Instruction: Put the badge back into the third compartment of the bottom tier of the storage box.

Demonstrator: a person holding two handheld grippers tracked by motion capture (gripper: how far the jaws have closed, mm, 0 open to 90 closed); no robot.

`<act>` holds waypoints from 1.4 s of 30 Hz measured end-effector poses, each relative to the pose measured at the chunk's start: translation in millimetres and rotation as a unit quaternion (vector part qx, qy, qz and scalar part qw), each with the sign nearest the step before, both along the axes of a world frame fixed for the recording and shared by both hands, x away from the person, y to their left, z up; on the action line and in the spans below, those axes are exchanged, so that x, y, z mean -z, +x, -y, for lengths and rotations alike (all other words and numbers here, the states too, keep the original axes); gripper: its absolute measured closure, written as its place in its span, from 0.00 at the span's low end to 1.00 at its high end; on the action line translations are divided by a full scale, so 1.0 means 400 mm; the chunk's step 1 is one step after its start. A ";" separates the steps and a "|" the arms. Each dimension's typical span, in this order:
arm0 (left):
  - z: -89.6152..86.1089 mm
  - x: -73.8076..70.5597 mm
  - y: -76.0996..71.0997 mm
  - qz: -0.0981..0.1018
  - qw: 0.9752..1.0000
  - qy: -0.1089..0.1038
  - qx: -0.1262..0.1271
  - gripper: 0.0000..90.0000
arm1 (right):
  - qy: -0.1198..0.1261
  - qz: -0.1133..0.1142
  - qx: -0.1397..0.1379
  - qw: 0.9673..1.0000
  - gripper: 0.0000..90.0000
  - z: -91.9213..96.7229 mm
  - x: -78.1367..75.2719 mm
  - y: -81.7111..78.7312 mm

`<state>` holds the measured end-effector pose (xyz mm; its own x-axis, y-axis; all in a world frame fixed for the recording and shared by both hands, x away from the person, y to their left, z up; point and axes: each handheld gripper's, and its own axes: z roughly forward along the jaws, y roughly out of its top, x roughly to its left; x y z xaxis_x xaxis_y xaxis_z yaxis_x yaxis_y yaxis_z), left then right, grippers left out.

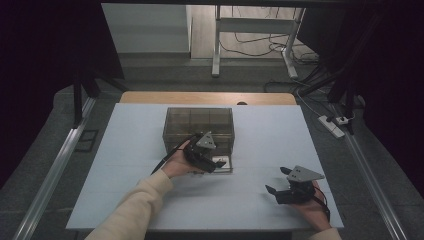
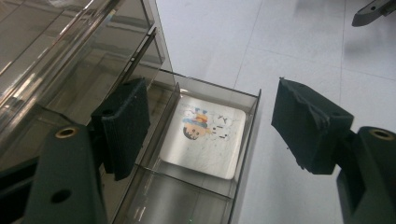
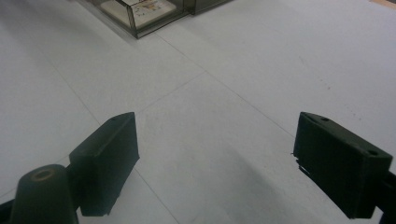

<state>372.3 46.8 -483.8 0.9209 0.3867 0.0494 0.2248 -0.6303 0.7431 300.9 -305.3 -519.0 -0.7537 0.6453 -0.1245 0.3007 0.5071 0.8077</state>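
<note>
A smoky clear drawer box (image 1: 199, 125) stands mid-table with its lower drawer (image 2: 247, 135) pulled out toward me. In the drawer lies a flat white square card (image 2: 205, 137) with a small cartoon print. My left gripper (image 2: 212, 112) hovers over the drawer, open. One jaw is at the box's side and the other stands past the drawer's outer wall, with nothing between the pads. From above, the left gripper (image 1: 216, 165) sits at the drawer's front. My right gripper (image 1: 275, 179) rests low at the table's right front, open and empty (image 3: 215, 154).
The white table top (image 1: 260, 140) lies bare around the box. Its front edge runs just below both hands. The drawer and card (image 3: 149, 7) show at the top of the right gripper view. A metal frame and cables stand on the floor beyond the table.
</note>
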 end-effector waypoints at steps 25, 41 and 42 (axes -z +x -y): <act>-0.123 -0.039 -0.094 0.011 0.997 -0.032 -0.067 0.32 | 0.008 0.008 0.000 1.000 0.16 0.000 -0.005 -0.002; -0.185 -0.032 -0.162 0.014 0.996 -0.031 -0.086 0.31 | 0.008 0.010 -0.002 1.000 0.16 -0.003 -0.005 0.004; -0.188 -0.029 -0.164 0.014 0.996 -0.030 -0.086 0.30 | 0.009 0.010 -0.002 1.000 0.16 -0.003 -0.006 0.004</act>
<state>306.7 121.9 -472.1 0.8390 0.5422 0.0452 0.3052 -0.5378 0.7859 302.4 -304.2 -516.7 -0.7541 0.6440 -0.1289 0.2817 0.4945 0.8223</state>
